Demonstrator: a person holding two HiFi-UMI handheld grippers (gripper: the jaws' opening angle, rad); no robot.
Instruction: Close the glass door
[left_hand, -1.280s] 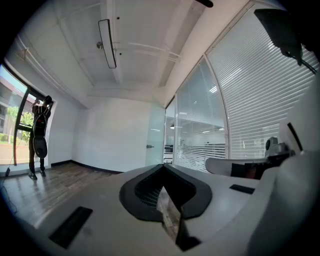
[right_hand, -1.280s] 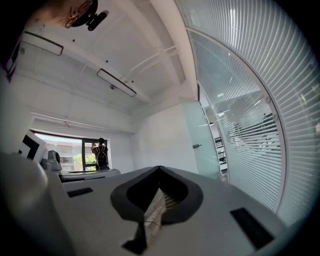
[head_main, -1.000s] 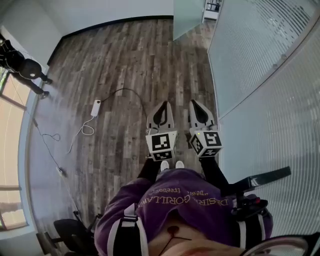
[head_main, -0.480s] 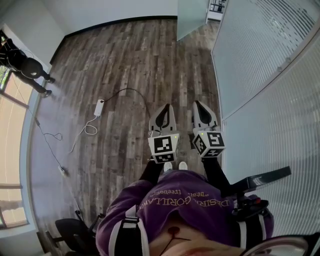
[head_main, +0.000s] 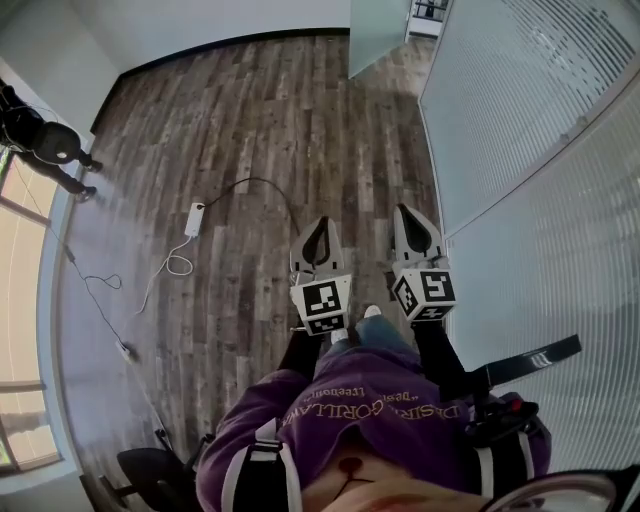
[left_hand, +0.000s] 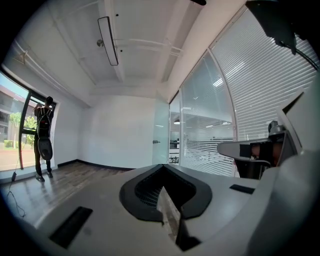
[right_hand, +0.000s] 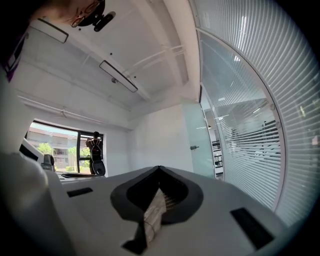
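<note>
The left gripper (left_hand: 162, 167) has its fingers pressed together with nothing between them, and so does the right gripper (right_hand: 159, 168); both are held side by side over the wooden floor (head_main: 250, 120). A striped glass wall (head_main: 520, 110) runs along the right, and the glass door (head_main: 372, 35) stands open far ahead, well apart from both

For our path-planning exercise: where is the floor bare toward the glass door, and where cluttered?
Bare wood floor runs ahead to the glass door, between the striped glass wall at right and the white adapter at left. Cluttered: the window side, with cables and a person.
</note>
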